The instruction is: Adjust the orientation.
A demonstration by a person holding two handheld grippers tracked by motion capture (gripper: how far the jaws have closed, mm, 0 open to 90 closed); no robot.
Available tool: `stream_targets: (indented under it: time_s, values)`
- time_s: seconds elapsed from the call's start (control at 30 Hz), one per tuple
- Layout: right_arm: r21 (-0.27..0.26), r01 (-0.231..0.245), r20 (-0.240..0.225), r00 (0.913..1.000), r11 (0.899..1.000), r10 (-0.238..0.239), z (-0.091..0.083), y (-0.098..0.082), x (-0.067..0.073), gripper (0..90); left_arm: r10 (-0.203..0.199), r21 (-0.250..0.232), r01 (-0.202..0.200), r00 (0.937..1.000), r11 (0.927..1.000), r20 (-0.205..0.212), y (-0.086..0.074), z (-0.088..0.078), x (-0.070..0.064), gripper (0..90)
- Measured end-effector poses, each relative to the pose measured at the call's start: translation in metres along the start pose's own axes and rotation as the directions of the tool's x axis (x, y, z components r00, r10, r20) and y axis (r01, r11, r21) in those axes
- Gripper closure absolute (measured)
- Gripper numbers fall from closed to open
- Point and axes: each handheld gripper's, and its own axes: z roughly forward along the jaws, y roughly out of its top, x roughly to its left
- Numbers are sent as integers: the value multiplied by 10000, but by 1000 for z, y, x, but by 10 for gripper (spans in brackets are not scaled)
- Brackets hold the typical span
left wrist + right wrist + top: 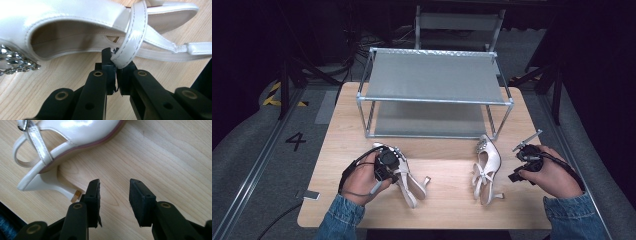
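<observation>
Two glossy white heeled sandals lie on the wooden table. The left sandal lies under my left gripper. In the left gripper view my left gripper is shut on a loop of the sandal's strap, beside the shoe body and its rhinestone ornament. The right sandal lies on its side, toe toward the rack. My right gripper hovers just right of it. In the right gripper view my right gripper is open over bare wood, with the sandal's heel close to one jaw.
A two-tier metal shoe rack with grey shelves stands at the back of the table. Bare wood lies between the two sandals and in front of the rack. The table edge runs close to both forearms.
</observation>
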Motion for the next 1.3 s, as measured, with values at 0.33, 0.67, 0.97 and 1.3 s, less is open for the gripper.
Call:
stream_targets:
  time_s: [0.33, 0.67, 0.97, 1.3]
  values:
    - [-118, -158, 95, 9998, 9998, 159, -5, -6, -2, 617, -71, -6, 71, 10000, 10000, -28, 2, -5, -3, 876]
    - [-145, -314, 121, 9994, 9994, 316, -8, -14, -4, 616, -249, -189, 242, 9990, 9995, -366, 5, -23, -5, 878]
    - [-84, -605, 162, 9980, 9981, 606, -7, -22, -7, 618, -101, -598, 49, 9963, 9982, -859, 12, -33, -6, 879]
    - [-95, -824, 169, 9964, 9966, 825, -8, -32, -8, 617, -267, -1204, 216, 9988, 9925, -415, 25, -26, -5, 880]
